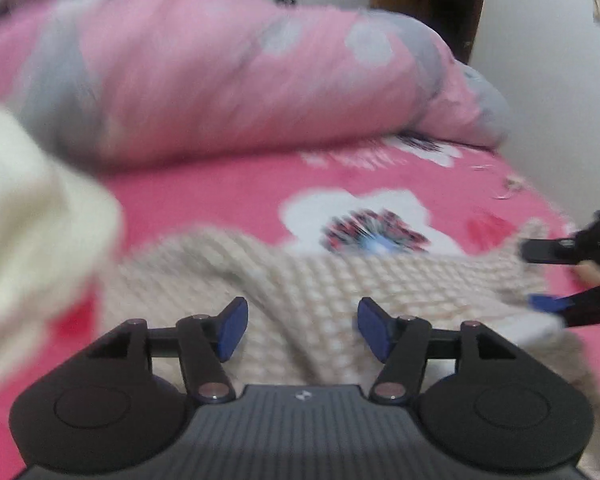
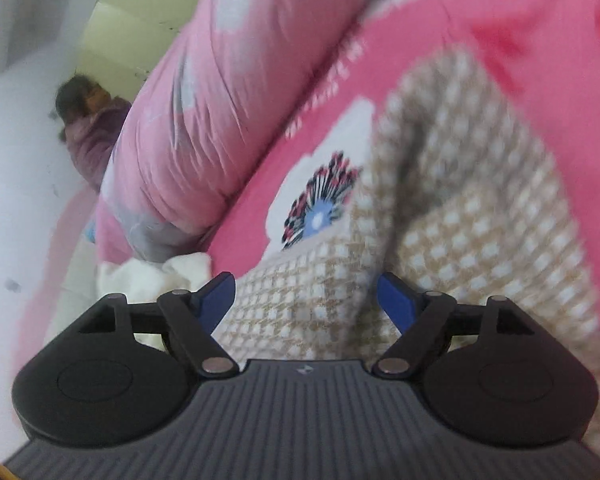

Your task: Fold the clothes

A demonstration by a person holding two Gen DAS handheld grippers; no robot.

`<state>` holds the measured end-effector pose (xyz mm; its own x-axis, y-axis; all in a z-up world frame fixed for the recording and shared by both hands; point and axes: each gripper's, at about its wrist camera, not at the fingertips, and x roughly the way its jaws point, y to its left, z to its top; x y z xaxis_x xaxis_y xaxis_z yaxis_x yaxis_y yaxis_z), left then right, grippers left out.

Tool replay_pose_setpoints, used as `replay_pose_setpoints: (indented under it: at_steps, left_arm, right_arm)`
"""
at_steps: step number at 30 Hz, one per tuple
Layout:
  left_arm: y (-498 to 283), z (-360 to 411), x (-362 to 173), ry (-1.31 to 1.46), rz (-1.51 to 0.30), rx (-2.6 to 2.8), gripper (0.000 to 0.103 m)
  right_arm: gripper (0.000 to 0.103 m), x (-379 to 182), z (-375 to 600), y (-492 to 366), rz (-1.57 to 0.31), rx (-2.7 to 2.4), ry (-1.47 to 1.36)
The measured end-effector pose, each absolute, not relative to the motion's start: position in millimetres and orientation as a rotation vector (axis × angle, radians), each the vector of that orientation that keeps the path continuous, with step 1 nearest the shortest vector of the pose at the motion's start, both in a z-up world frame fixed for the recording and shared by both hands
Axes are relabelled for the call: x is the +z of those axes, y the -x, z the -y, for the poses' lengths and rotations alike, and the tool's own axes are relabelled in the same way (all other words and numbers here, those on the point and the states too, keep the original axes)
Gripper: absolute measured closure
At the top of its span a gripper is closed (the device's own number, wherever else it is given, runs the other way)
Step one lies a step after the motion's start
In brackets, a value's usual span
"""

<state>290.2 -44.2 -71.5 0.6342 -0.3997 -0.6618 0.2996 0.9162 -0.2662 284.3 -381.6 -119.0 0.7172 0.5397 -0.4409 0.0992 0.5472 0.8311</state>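
From the left wrist camera, we see the left gripper (image 1: 302,330) with its blue pads (image 1: 233,329) spread apart and nothing pinched between them; the beige checked knit garment (image 1: 300,292) lies under and beyond the gap, but the pads do not press on it. The garment sprawls across the pink floral bedsheet (image 1: 220,196) from our six o'clock out toward three o'clock. At three o'clock the right gripper (image 1: 540,278) reaches in over the garment's far end, its two fingers parted; whether they touch the cloth we cannot tell through the blur. A rolled pink and grey quilt (image 1: 228,68) fills the space from ten to one o'clock. A blurred cream cloth (image 1: 32,216) bulks at nine o'clock, close to the lens.

From the right wrist camera, the whole scene is tilted. The right gripper (image 2: 306,300) has its jaws wide apart, holding nothing; the beige checked knit garment (image 2: 460,216) runs from six o'clock up toward one o'clock, creased down its middle. The pink floral bedsheet (image 2: 540,52) shows around it, with a flower print at eleven o'clock of the garment. The rolled quilt (image 2: 228,92) slants toward twelve o'clock. A cream cloth (image 2: 152,276) lies at eight o'clock just beside the left finger. A person in a purple top (image 2: 96,128) appears at ten o'clock, beyond the quilt.
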Motion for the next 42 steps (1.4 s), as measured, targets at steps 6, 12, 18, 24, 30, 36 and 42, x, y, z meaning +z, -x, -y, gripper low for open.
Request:
replay_pose_setpoints:
  at_steps: [6,12,18,24,30,36,42]
  left_arm:
    - [-308.7,24.9,-102.8,0.329,-0.840,-0.482,0.075]
    - [-330.9,41.0,-105.7,0.240,-0.757,-0.451,0.086]
    - [-327.9,50.9,-117.6,0.177,-0.742,-0.436,0.085]
    - [-301.2,40.9,-97.2,0.015,-0.662,-0.425,0.068]
    - [-296.0,30.2,-61.7,0.059,-0.493,-0.427,0.064]
    - [-342.7,67.4,-97.7,0.074,-0.727,-0.585,0.055]
    - [-365.9,15.4,-138.3,0.439,-0.798,-0.637,0.083]
  right_arm:
    - [0.059,-133.1,383.0,-297.9,-0.731,0.331,-0.987]
    - [0.085,-110.4,380.4,-336.3,-0.736,0.283,-0.771]
    - [0.086,-130.5,376.4,-365.7,-0.762,0.268,-0.592]
    - [0.063,-109.5,385.9,-331.3,-0.735,0.218,-0.534]
    - [0.063,-40.9,366.6,-299.9,-0.592,0.228,-0.369]
    - [0.065,-56.0,305.9,-312.4,-0.509,0.239,-0.136]
    - [0.064,-119.5,293.7,-298.7,-0.618,0.233,-0.071]
